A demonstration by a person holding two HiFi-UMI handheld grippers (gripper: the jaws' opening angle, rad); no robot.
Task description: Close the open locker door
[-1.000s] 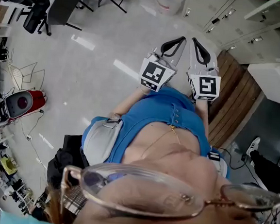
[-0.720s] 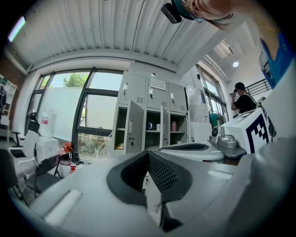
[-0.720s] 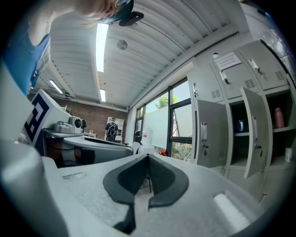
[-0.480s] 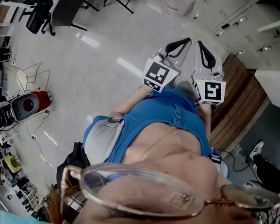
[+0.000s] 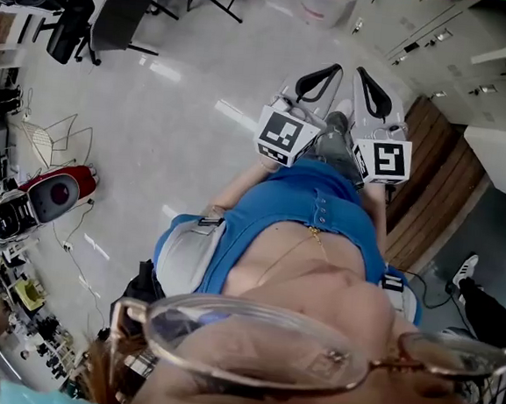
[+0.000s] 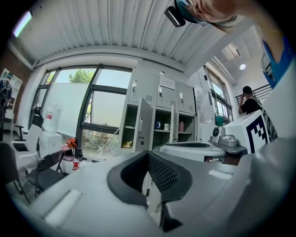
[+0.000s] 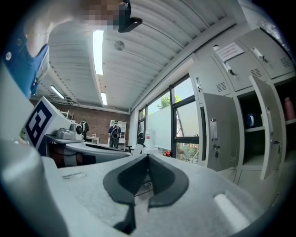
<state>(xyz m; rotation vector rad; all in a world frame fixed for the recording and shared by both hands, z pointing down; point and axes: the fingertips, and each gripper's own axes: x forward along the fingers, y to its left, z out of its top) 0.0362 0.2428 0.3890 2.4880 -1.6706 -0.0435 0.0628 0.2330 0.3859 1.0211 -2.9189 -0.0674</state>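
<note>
A bank of grey lockers stands ahead with two doors ajar. One open locker door shows in the left gripper view and again as the open locker door in the right gripper view. A second door hangs open beside shelves with cups. In the head view the lockers lie at the top right. My left gripper and right gripper are held side by side, level, well short of the lockers. Both are shut with nothing between the pads.
A wooden bench runs along the right, with a white counter beyond it. A black chair, a water jug and a red-and-white machine stand on the floor. People stand far off.
Both grippers have travelled on across the floor together with the person. The bench and lockers have shifted a little in the head view. The jaws stayed shut.
</note>
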